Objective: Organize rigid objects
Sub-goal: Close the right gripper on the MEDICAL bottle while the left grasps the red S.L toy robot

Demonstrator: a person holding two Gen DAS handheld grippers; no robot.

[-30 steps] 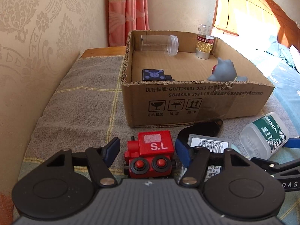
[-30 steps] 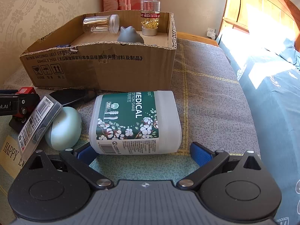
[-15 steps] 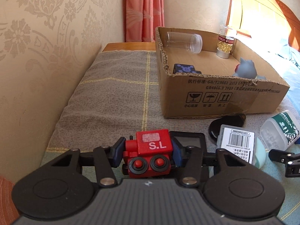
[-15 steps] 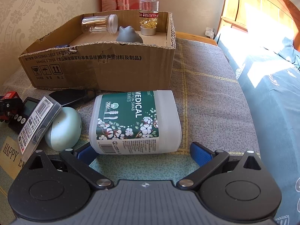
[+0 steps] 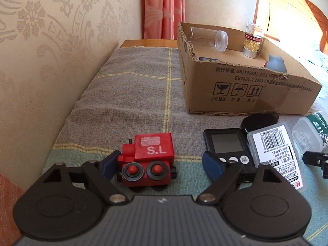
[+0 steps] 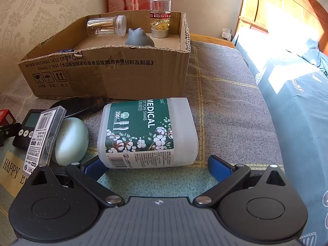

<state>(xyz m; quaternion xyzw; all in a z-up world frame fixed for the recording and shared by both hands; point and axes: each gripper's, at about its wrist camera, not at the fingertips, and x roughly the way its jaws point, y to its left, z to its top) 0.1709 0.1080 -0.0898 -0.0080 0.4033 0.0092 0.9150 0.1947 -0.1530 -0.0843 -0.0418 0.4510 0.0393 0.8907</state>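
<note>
A red toy train [image 5: 147, 160] marked "S.L" stands on the grey checked blanket [image 5: 133, 102] between the fingers of my left gripper [image 5: 161, 165]. Its jaws are opening: the left pad [image 5: 110, 164] sits by the train's side and the right pad [image 5: 211, 164] is well clear of it. My right gripper [image 6: 156, 167] is open, low over the blanket. A white cotton swab tub [image 6: 147, 133] with a green "MEDICAL" label lies on its side just beyond its fingertips. The open cardboard box [image 5: 246, 94] [image 6: 102, 78] stands behind.
The box holds a clear jar [image 6: 106, 25], a capsule bottle [image 6: 160, 18] and a grey figure [image 6: 139, 38]. A black timer [image 5: 225, 147], a clear barcode case [image 5: 274, 149], a black oval case [image 5: 260, 121] and a mint egg-shaped object [image 6: 69, 141] lie in front. Wall left, bed right.
My left gripper shut on the red train, carried it left away from the pile, and has now let go with the train standing on the blanket. The right gripper has not moved.
</note>
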